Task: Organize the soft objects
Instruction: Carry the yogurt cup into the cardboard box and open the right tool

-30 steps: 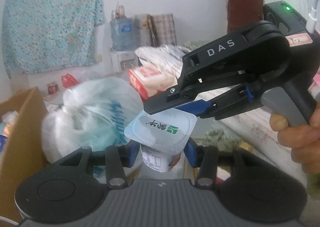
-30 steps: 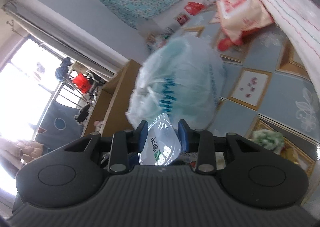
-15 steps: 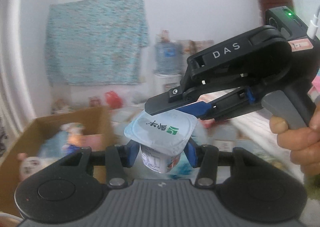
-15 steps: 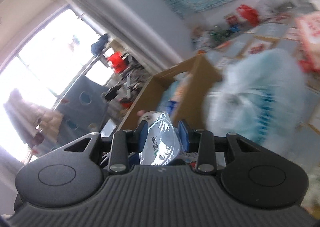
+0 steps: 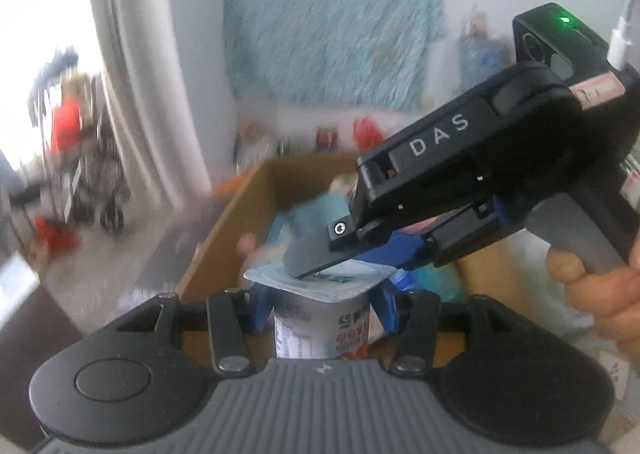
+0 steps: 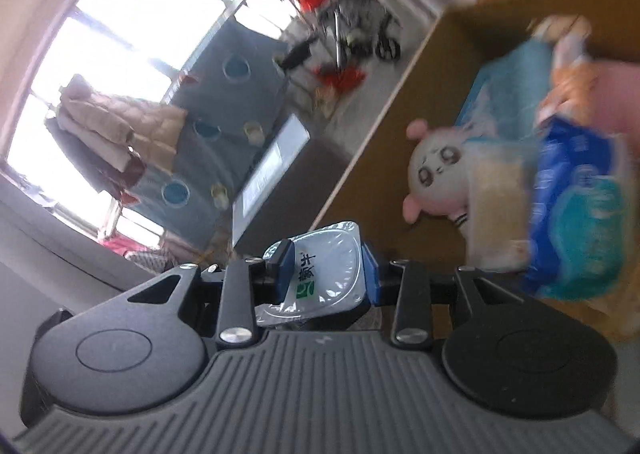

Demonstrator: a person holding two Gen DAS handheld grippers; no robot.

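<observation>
A white yogurt cup [image 5: 320, 334] with a foil lid [image 6: 324, 278] hangs over the near edge of an open cardboard box [image 5: 224, 238]. My left gripper [image 5: 322, 306] has its blue pads on both sides of the cup, just under the lid rim, and its jaws are opening. Reaching in from the right, my right gripper [image 5: 316, 270] pinches the lid's edge. In the right wrist view its pads [image 6: 370, 274] are shut on the lid. In the box [image 6: 380, 126] lie a pink-eared plush toy [image 6: 436, 174] and soft blue packs [image 6: 576, 206].
A person's hand [image 5: 600, 286] grips the right gripper's handle. A teal cloth [image 5: 332, 22] hangs on the far wall. Left of the box are a bright window [image 6: 100, 66], a clothes rack with coats [image 6: 120, 122] and a wheeled cart [image 5: 104, 182].
Both grippers have swung left with the cup, away from the white plastic bag and over the cardboard box. The plush toy and blue packs have come into view.
</observation>
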